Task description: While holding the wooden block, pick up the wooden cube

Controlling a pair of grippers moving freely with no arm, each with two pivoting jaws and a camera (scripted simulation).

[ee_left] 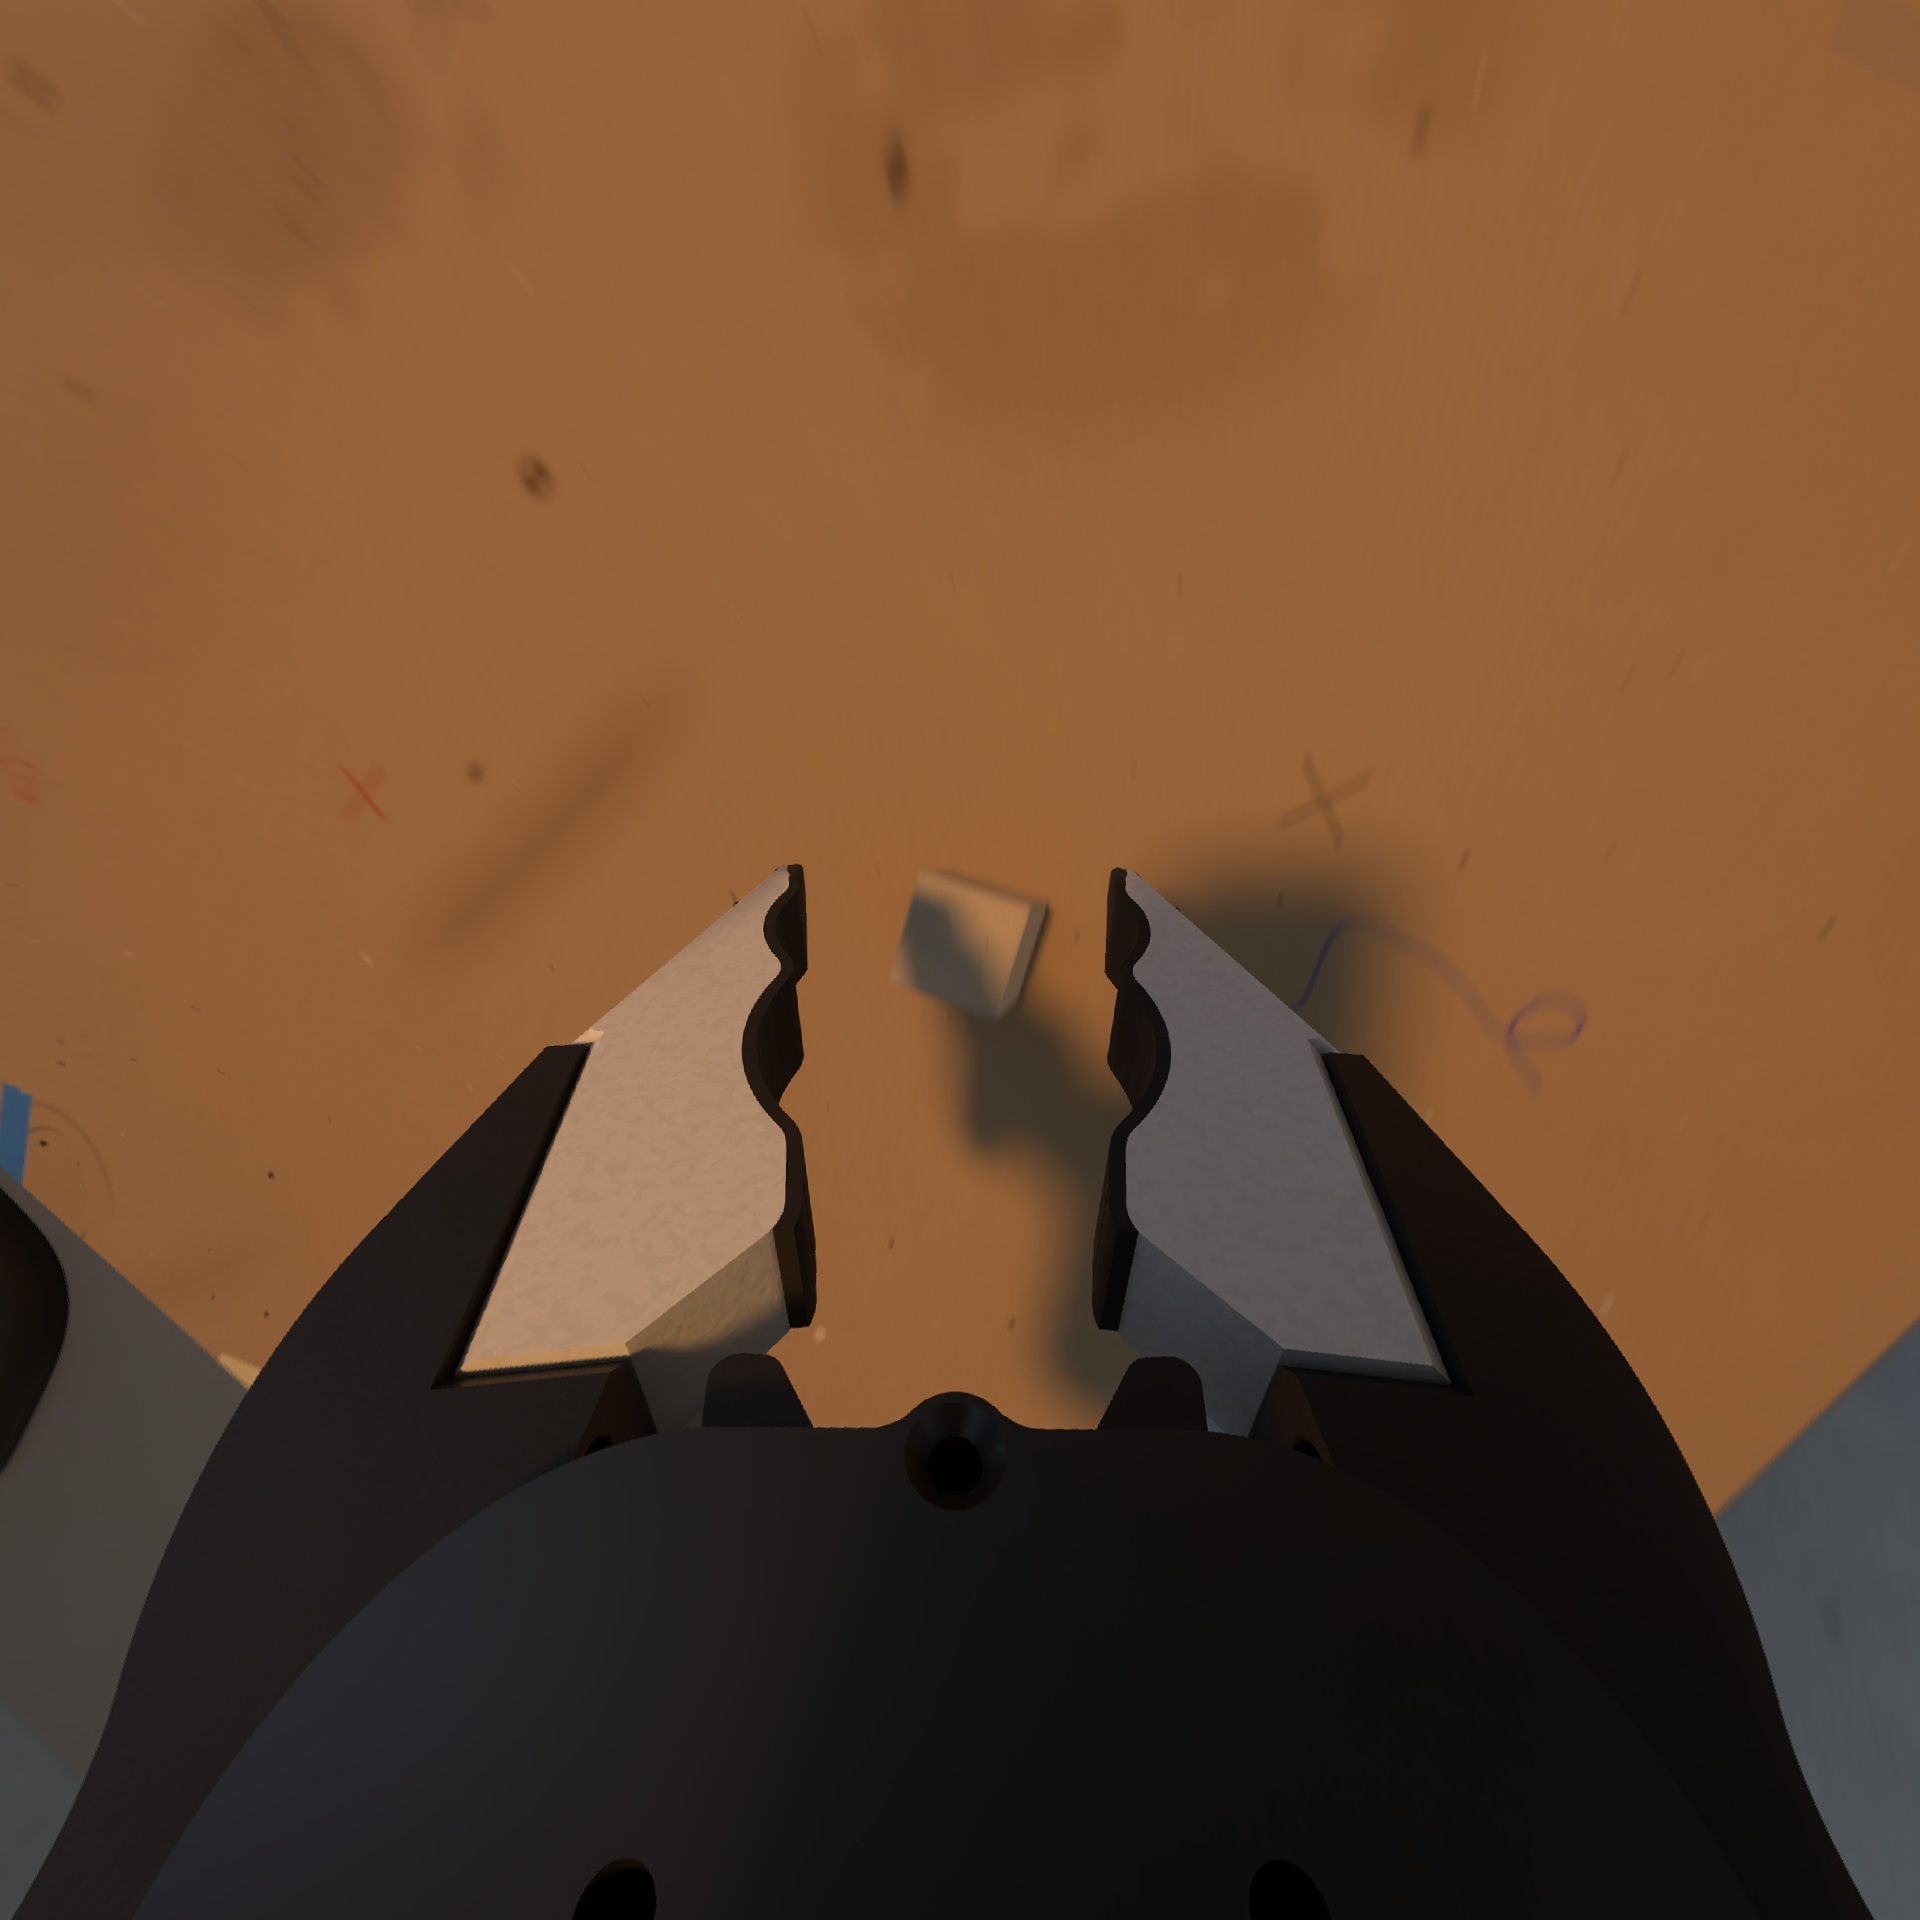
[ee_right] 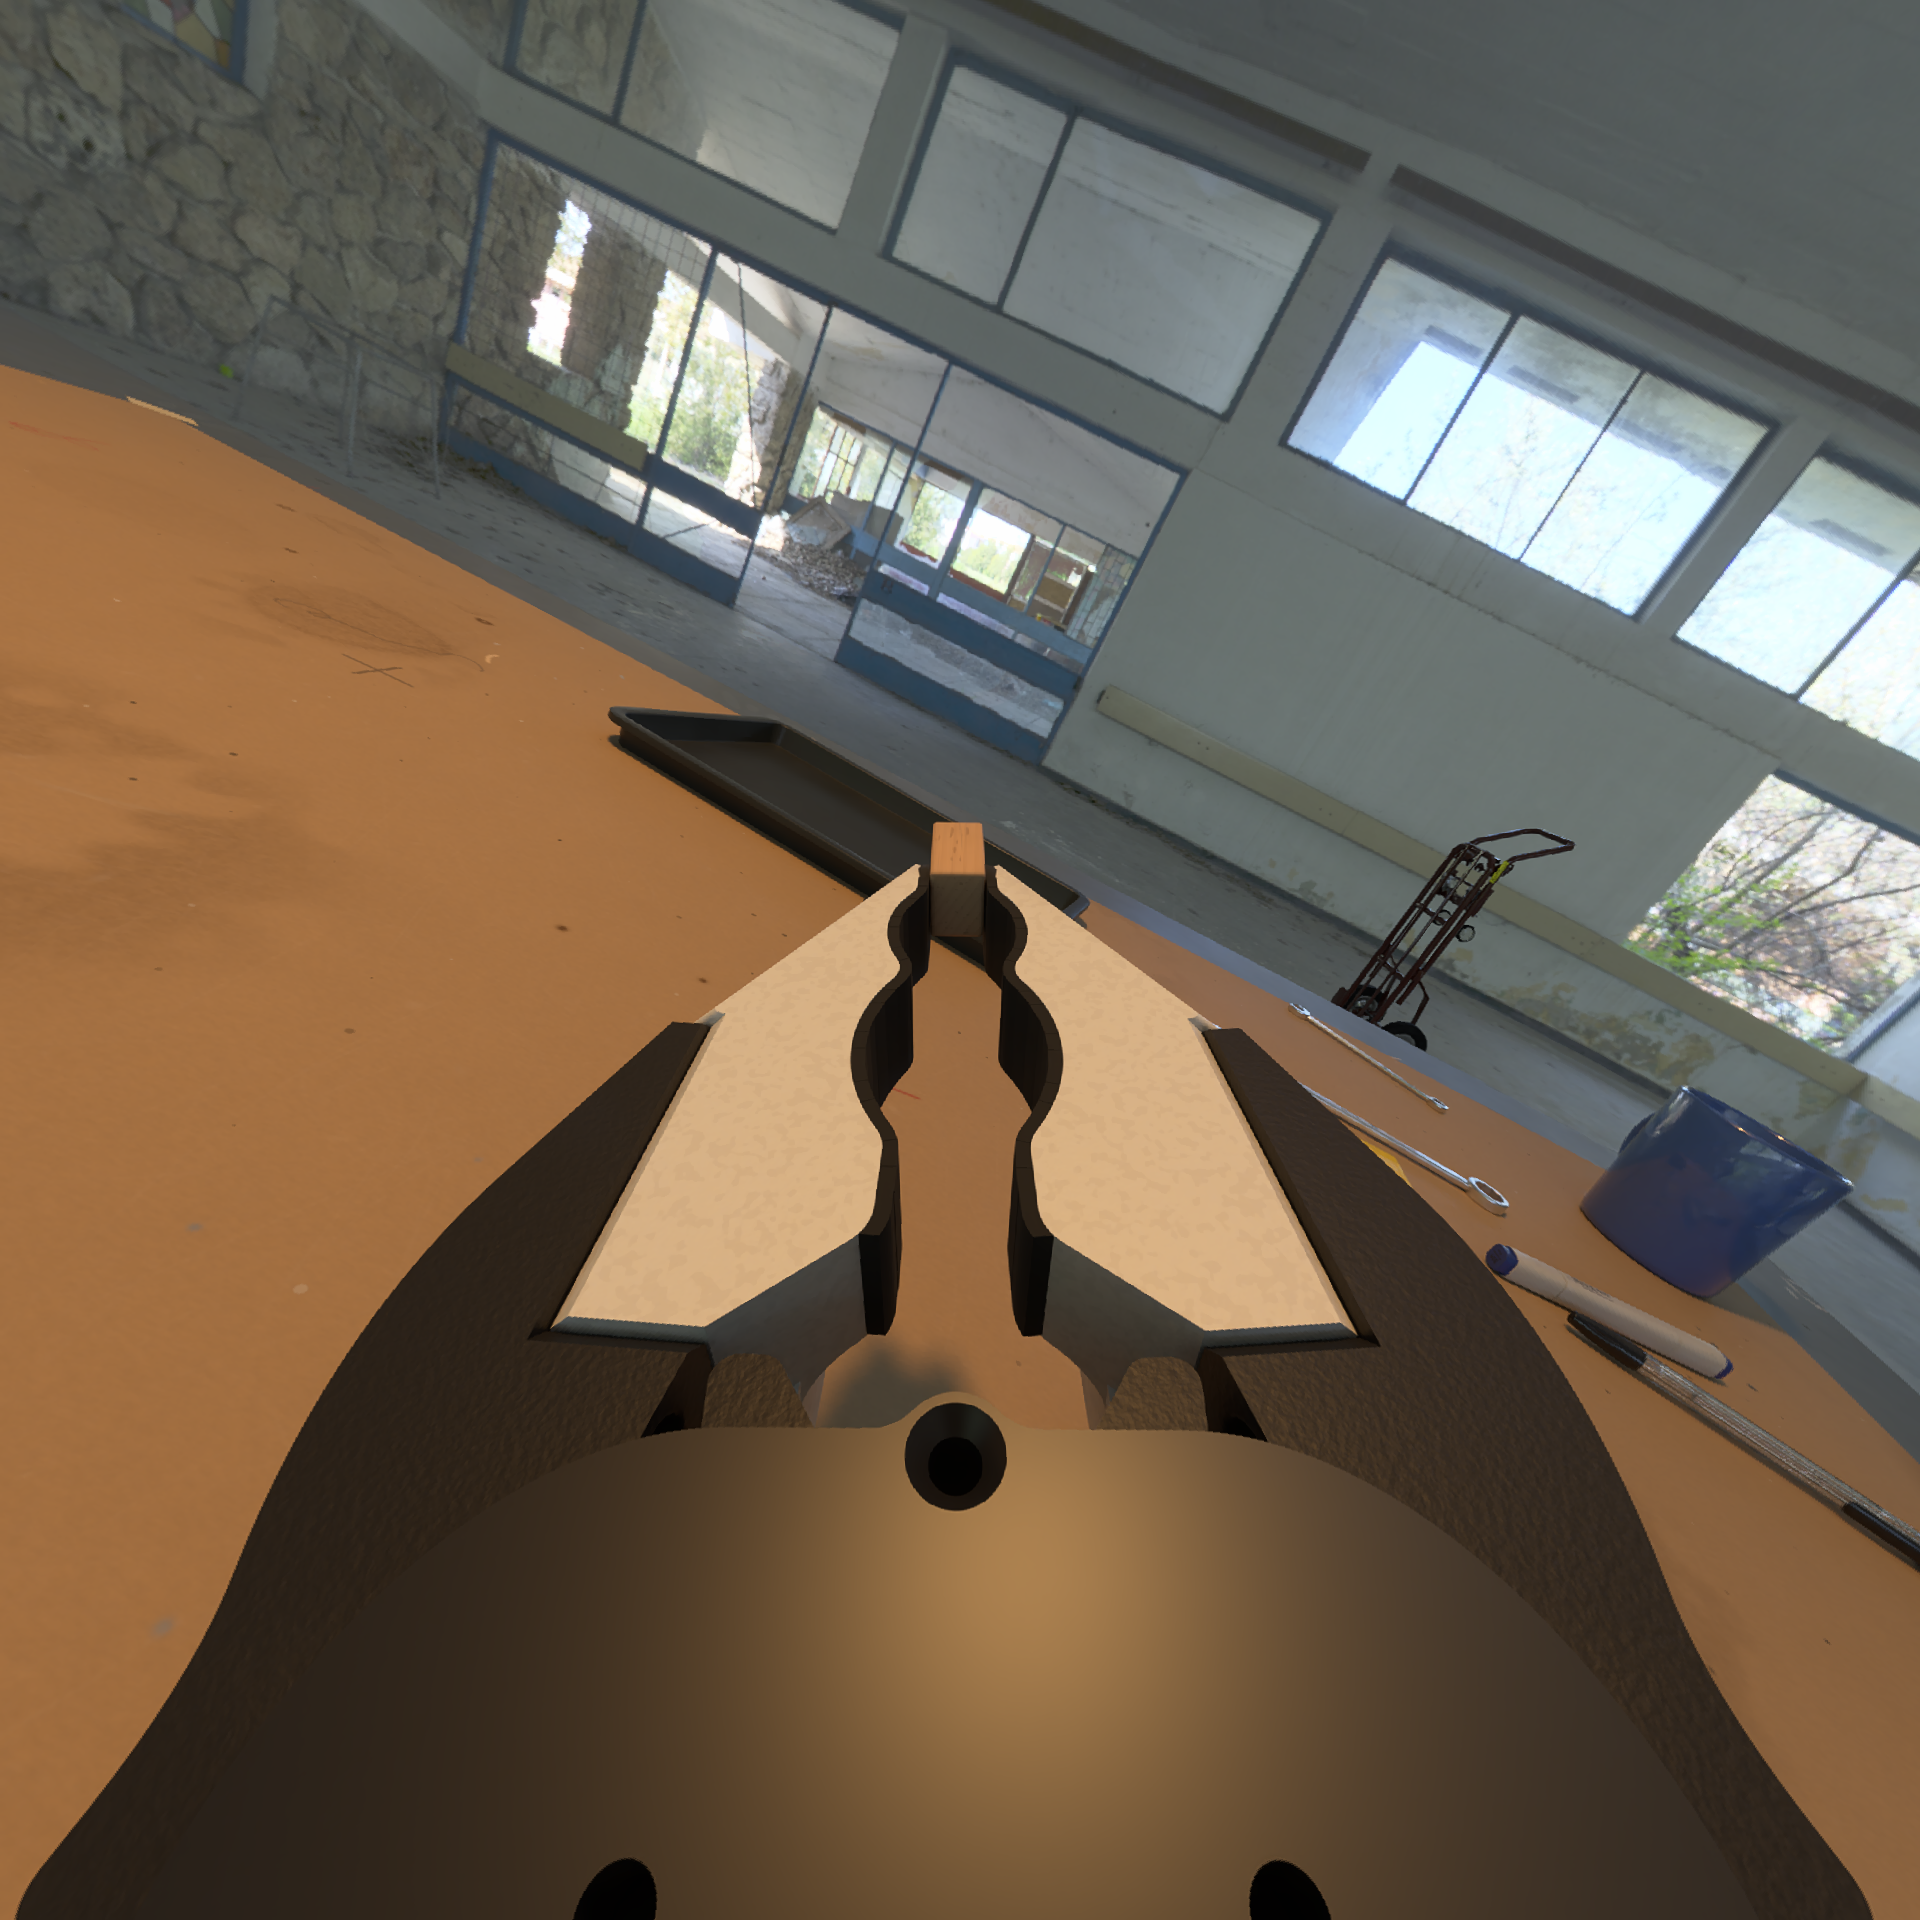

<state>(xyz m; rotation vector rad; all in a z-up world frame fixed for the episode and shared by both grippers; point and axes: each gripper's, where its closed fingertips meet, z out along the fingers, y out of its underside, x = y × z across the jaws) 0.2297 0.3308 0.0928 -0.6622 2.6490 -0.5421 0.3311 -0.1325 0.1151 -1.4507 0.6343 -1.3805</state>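
Observation:
In the left wrist view, a small pale wooden cube (ee_left: 968, 958) lies on the brown tabletop (ee_left: 935, 468), straight below and between my left gripper's fingertips. My left gripper (ee_left: 956, 883) points down at it, open and empty, some way above the cube. In the right wrist view, my right gripper (ee_right: 957, 883) is shut on a light wooden block (ee_right: 957, 878). The block stands upright between the fingertips, its top sticking out above them, held above the table.
In the right wrist view a dark tray (ee_right: 790, 774) lies on the table beyond the block. To the right are a blue cup (ee_right: 1714, 1195), two wrenches (ee_right: 1413, 1148), a marker (ee_right: 1605, 1309) and a pen (ee_right: 1745, 1434). Grey shapes sit at the left view's lower corners.

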